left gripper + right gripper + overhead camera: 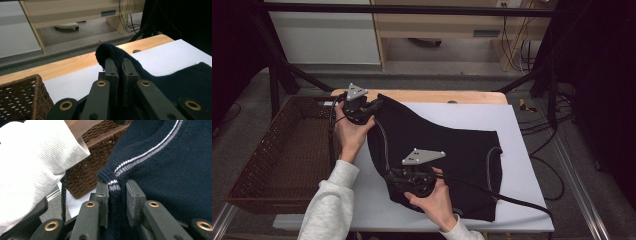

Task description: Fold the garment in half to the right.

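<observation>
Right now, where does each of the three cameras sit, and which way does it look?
High view: above the person's side, facing forward and down on the table; both forearms, hands, left tongs and right tongs show.
Left gripper view: on the left tongs, looking along jaws shut on a fold of the dark sweater, toward the table's far edge.
Right gripper view: on the right tongs, looking along jaws clamped on the sweater's striped edge; a white sleeve shows.
Shared: both gripper views show the wicker basket and the sweater.
</observation>
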A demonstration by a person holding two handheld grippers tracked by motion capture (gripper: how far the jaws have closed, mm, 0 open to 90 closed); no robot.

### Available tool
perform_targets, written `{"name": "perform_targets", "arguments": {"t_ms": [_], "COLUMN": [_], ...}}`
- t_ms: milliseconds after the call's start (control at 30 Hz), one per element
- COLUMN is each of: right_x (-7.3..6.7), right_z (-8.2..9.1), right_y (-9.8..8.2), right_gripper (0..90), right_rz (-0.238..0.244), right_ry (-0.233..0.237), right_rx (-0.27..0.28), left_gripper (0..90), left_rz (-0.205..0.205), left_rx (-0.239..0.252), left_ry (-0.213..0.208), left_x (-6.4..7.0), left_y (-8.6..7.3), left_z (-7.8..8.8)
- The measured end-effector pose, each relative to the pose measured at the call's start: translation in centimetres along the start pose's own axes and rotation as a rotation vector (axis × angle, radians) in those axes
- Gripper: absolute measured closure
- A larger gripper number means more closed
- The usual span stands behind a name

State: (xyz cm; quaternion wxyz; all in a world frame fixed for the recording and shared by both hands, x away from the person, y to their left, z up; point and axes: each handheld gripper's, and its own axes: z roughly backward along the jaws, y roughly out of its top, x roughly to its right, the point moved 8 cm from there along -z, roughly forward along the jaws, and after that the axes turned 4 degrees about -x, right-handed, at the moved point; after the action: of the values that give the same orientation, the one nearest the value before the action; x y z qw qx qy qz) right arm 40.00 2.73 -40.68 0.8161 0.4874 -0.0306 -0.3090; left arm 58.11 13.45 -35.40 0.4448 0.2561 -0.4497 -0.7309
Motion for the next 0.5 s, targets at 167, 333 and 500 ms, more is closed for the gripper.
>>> {"name": "perform_targets", "arguments": {"t_ms": [167,333,500], "right_x": [-0.3,-0.7,-1.1], "right_z": [0.1,0.1,0.0], "right_y": [0.5,0.8,1.1], "right_gripper": [75.1,75.0,75.0], "right_rz": [0.012,0.02,0.026], "right_ry": [0.005,0.008,0.016], "right_rx": [0.01,0.004,0.011], "left_gripper": [85.3,85.4,85.5], "left_rz": [0.004,0.011,0.012], "left_rx": [0.01,0.011,0.023], "left_ry": [0.007,0.01,0.014], "left_x": [-0.3,-0.6,-0.7], "left_y": [0.4,0.4,0.7], "left_z": [0.7,1.1,1.8]}}
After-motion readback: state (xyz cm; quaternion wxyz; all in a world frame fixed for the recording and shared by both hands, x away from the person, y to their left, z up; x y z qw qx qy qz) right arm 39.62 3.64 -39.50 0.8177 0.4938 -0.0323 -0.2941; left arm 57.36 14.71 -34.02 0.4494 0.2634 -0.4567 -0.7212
